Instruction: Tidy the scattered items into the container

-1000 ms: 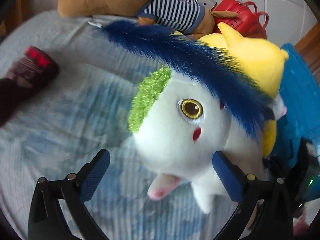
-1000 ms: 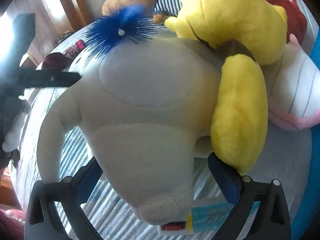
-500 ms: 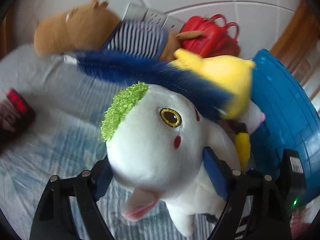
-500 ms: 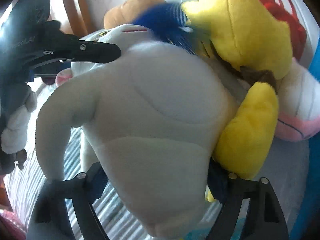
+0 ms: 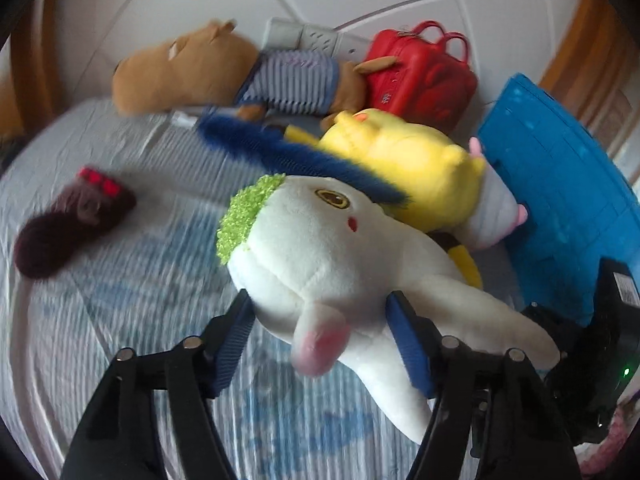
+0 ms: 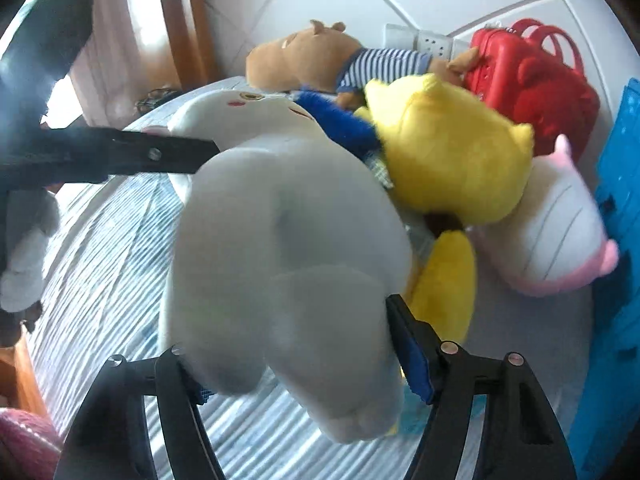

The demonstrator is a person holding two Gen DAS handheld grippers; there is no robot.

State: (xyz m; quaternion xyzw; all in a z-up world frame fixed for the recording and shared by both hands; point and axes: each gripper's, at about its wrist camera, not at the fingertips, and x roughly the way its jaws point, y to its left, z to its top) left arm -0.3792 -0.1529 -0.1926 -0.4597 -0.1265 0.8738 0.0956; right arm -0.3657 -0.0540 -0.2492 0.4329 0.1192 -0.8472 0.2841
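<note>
A white plush toy [image 5: 320,248] with a blue mane and a green tuft hangs just above the striped sheet [image 5: 140,280]. My left gripper [image 5: 320,312] has its blue pads pressed on both sides of the toy's head, jaws still closing. In the right wrist view my right gripper [image 6: 288,340] squeezes the toy's grey-white rear [image 6: 280,220], its jaws also closing. One black finger of the left gripper [image 6: 160,156] reaches in from the left there. The blue container [image 5: 560,184] stands at the right edge.
A yellow plush [image 5: 408,160] and a white-pink striped plush [image 5: 496,212] lie against the container. Behind them are a brown plush in a striped shirt [image 5: 180,76], a red bag [image 5: 420,76] and a power strip [image 5: 308,36]. A dark maroon item [image 5: 72,228] lies at left.
Both grippers went from wide open around the white plush to pinching it. The toy has come up off the sheet, and more of the wall and container now shows.
</note>
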